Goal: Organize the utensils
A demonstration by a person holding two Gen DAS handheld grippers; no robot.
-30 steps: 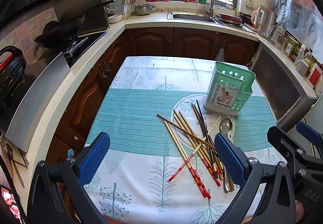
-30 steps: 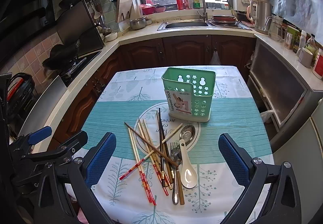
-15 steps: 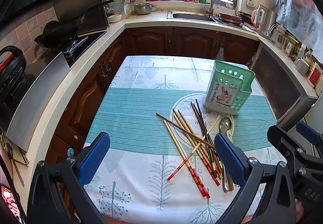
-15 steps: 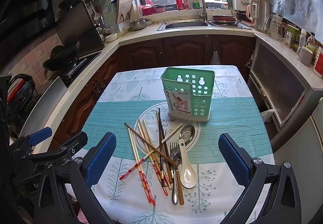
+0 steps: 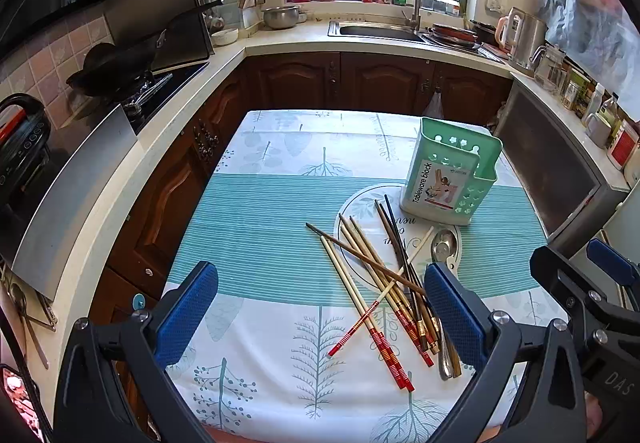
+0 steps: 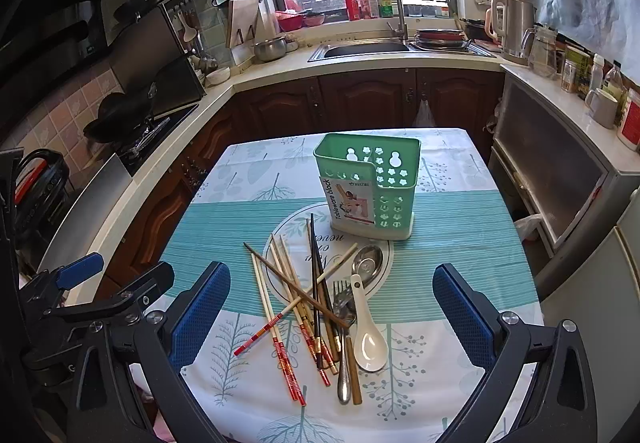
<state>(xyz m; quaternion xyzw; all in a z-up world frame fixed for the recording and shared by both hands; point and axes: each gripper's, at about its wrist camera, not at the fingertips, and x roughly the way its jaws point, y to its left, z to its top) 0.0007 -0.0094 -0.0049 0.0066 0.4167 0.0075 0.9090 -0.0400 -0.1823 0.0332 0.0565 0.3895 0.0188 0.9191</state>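
Observation:
A green utensil holder (image 6: 370, 187) stands upright on the table, also in the left wrist view (image 5: 450, 173). In front of it lies a heap of crossed chopsticks (image 6: 298, 299), several of them, seen too in the left wrist view (image 5: 376, 283). Beside the heap lie a white ceramic spoon (image 6: 368, 331), a metal spoon (image 6: 366, 261) and a fork (image 6: 344, 303). My left gripper (image 5: 320, 319) is open and empty above the table's near edge, left of the heap. My right gripper (image 6: 332, 317) is open and empty, hovering over the heap.
The table has a white and teal tablecloth (image 6: 460, 243). Kitchen counters surround it: a stove with a wok (image 5: 116, 71) on the left, a sink (image 6: 368, 49) at the back, a kettle (image 6: 512, 27) and jars on the right. A glass-fronted cabinet (image 6: 560, 179) stands close on the right.
Both views have shifted very slightly; the holder and utensils lie where they were. Both grippers stay open.

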